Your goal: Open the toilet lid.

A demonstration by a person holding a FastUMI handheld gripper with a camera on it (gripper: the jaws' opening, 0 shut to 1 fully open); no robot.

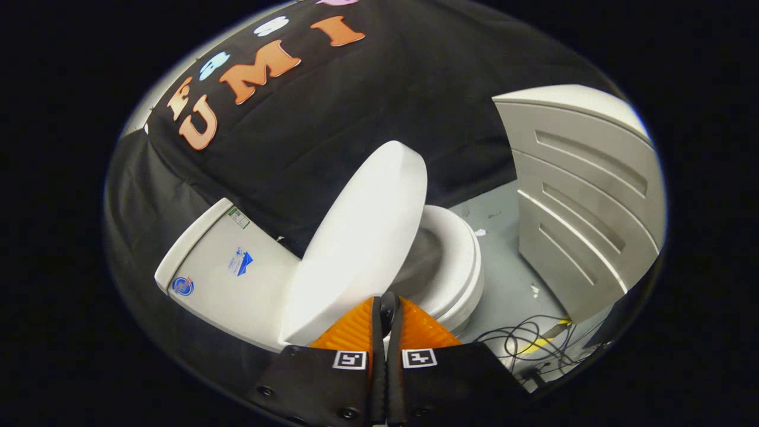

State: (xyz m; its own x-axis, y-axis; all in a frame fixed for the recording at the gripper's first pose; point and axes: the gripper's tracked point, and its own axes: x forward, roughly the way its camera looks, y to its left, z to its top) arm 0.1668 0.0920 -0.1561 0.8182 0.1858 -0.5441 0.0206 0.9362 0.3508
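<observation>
While the lid (362,237) stands raised at a slant over the bowl, hinged at the tank (228,267), the tongs (386,308) sit clenched just below its lower edge, their orange fingers (350,329) pressed together with nothing visibly between them. The seat (459,261) lies bare beyond the lid, on the floor-standing toilet. A grey cabinet (584,196) with grooved drawer fronts stands near the seat on the grey floor (504,267), and a tangle of cables (533,341) lies on the floor by the cabinet's foot.
</observation>
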